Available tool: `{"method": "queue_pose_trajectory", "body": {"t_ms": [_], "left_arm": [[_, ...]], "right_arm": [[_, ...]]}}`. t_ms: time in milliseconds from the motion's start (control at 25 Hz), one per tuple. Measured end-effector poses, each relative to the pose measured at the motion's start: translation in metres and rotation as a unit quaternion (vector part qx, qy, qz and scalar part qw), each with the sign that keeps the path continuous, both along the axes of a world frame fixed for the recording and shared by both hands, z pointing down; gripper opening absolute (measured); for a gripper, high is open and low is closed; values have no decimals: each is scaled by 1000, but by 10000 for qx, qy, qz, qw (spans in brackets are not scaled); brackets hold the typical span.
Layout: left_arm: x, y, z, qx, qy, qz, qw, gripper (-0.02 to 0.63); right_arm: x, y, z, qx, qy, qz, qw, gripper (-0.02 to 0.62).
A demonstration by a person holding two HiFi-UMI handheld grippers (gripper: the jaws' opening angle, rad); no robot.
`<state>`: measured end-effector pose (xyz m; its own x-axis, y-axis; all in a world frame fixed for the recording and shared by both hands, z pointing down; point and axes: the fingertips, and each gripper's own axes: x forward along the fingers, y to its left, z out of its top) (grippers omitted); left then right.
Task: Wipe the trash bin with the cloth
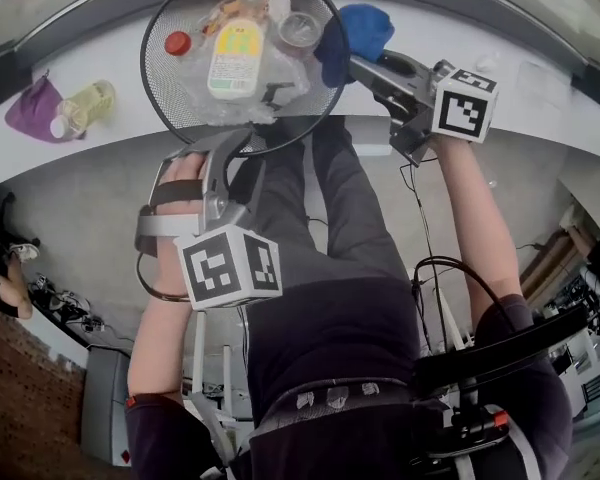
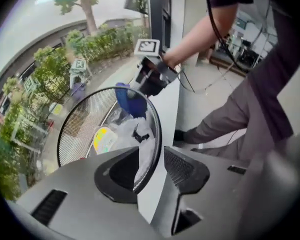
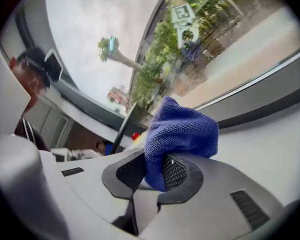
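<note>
A black mesh trash bin (image 1: 158, 93) stands on a white ledge at the top of the head view, and in the left gripper view its wall (image 2: 77, 129) fills the left. My left gripper (image 1: 242, 146) sits at the bin's near rim. That rim runs between its jaws (image 2: 149, 171), lying against the left pad with a gap to the right pad. My right gripper (image 1: 355, 63) is shut on a bunched blue cloth (image 1: 360, 28) at the bin's right rim. The cloth (image 3: 182, 131) bulges out above the jaws (image 3: 152, 176) and also shows as blue cloth (image 2: 127, 99) against the far rim.
Inside the bin lie a yellow-labelled bottle (image 1: 235, 58), a red cap (image 1: 178, 43), a clear cup (image 1: 300, 30) and crumpled plastic. A purple bag (image 1: 35, 108) and a small yellowish bottle (image 1: 80, 108) lie on the ledge (image 1: 110, 53) to the left. The person's legs stand just below the bin.
</note>
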<state>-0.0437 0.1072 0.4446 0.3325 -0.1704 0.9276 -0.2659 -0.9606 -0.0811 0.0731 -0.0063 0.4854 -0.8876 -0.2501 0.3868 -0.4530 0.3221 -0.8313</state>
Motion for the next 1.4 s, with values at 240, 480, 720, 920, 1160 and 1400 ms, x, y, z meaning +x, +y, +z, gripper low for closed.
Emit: {"method": "queue_pose_trajectory", "body": {"t_ms": [240, 480, 720, 920, 1160, 1400], "left_arm": [[-13, -11, 13, -120, -317, -234, 9992, 135], [32, -17, -3, -489, 392, -1465, 9872, 119], [62, -20, -7, -526, 778, -1416, 9855, 52], [26, -10, -8, -410, -80, -154, 9990, 207], [-17, -12, 24, -135, -802, -42, 9967, 174], [20, -30, 15, -249, -83, -1204, 9924, 164]], "right_arm": [[-24, -28, -9, -896, -1712, 783, 9780, 66], [-24, 26, 1, -1969, -2500, 1358, 9382, 65], [-60, 95, 4, -2108, -1855, 48, 9597, 65], [-42, 62, 2, -1439, -1123, -168, 9831, 66], [14, -42, -4, -54, -301, 424, 9986, 66], [-34, 28, 33, -780, 16, -296, 9965, 63]]}}
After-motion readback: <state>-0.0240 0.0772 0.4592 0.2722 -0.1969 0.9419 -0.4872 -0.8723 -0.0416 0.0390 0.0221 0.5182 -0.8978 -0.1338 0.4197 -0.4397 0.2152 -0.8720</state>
